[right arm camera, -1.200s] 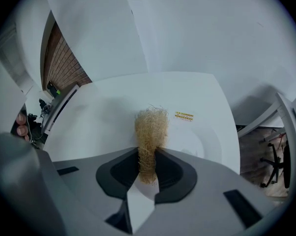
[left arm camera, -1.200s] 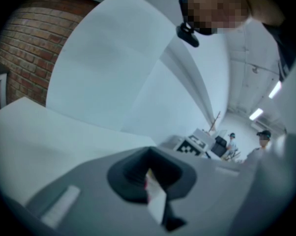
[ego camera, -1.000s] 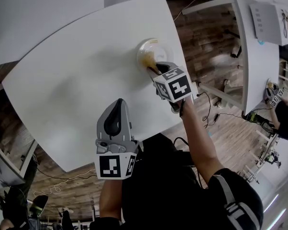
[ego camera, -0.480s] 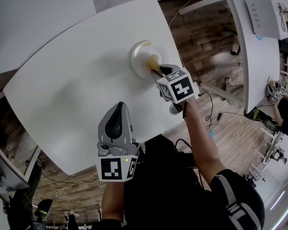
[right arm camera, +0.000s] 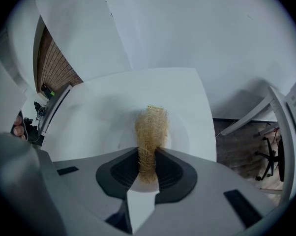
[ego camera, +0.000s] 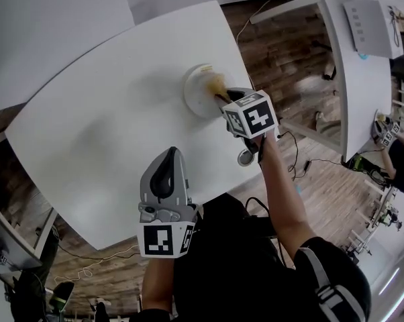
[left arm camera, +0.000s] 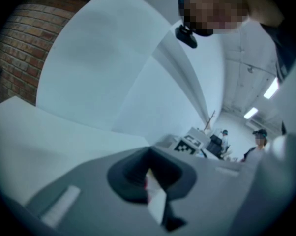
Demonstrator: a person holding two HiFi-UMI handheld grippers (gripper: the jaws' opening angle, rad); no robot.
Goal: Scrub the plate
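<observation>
A white plate (ego camera: 196, 91) lies on the white table (ego camera: 108, 119) near its right edge. My right gripper (ego camera: 223, 96) reaches over the plate's right side, shut on a straw-coloured fibre scrubber (ego camera: 215, 83) whose tip rests on the plate. In the right gripper view the scrubber (right arm camera: 150, 132) runs up from between the dark pads (right arm camera: 122, 173) of the right gripper (right arm camera: 148, 157) onto the plate (right arm camera: 180, 134). My left gripper (ego camera: 166, 159) is held off the table near my body, pointing away, shut with nothing in it. In its own view the left gripper (left arm camera: 149, 170) faces white walls.
The table's near edge (ego camera: 188, 200) runs just beyond the left gripper. A second white table (ego camera: 363, 86) with a grey device (ego camera: 366, 25) stands to the right across a gap of wooden floor (ego camera: 289, 66). Cables lie on the floor. Another person (ego camera: 398, 163) is at far right.
The right gripper has shifted the scrubber across the plate, from its near part toward its right side. The left gripper has stayed where it was.
</observation>
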